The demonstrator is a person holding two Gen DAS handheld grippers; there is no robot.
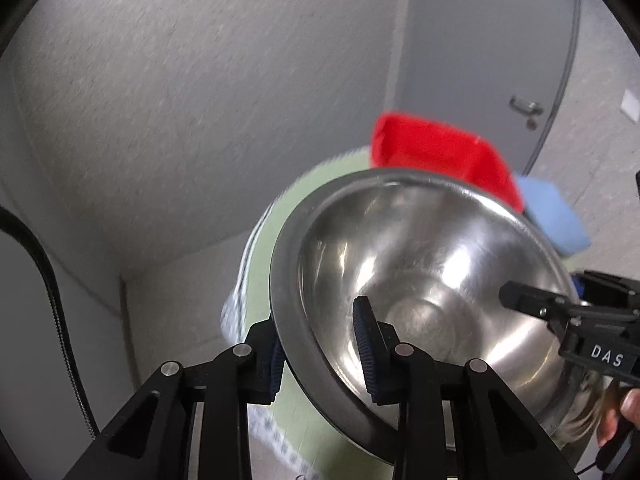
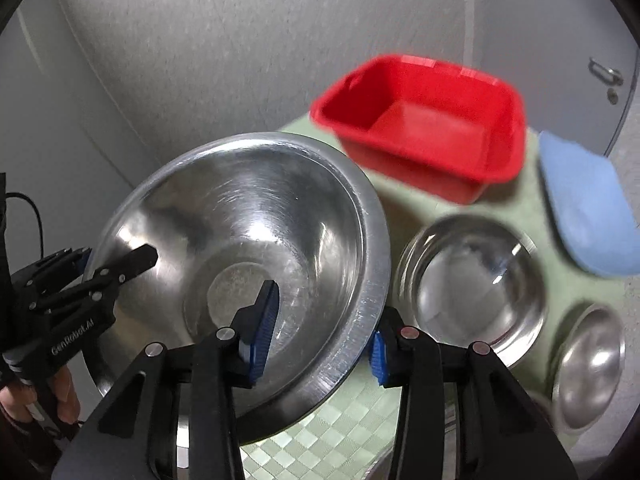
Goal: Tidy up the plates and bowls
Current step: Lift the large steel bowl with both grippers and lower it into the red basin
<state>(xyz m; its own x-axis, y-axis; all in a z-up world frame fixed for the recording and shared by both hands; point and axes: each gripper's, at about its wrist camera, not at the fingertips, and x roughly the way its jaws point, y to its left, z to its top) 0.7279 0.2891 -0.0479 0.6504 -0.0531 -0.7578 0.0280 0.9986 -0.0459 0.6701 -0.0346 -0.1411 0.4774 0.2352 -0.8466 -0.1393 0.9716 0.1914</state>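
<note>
A large steel bowl (image 1: 432, 280) is held in the air between both grippers, tilted, above a green table. My left gripper (image 1: 320, 354) is shut on its rim, one finger inside and one outside. My right gripper (image 2: 320, 338) is shut on the opposite rim of the same large steel bowl (image 2: 248, 240). The right gripper also shows in the left wrist view (image 1: 532, 300), and the left gripper shows in the right wrist view (image 2: 116, 266). A medium steel bowl (image 2: 472, 284) and a small steel bowl (image 2: 588, 368) sit on the table to the right.
A red plastic tub (image 2: 424, 128) stands at the back of the green checked tablecloth (image 2: 340, 432). A blue plate (image 2: 588, 204) lies at the right. Grey walls close in behind and left; a door with a handle (image 1: 526, 106) is at the right.
</note>
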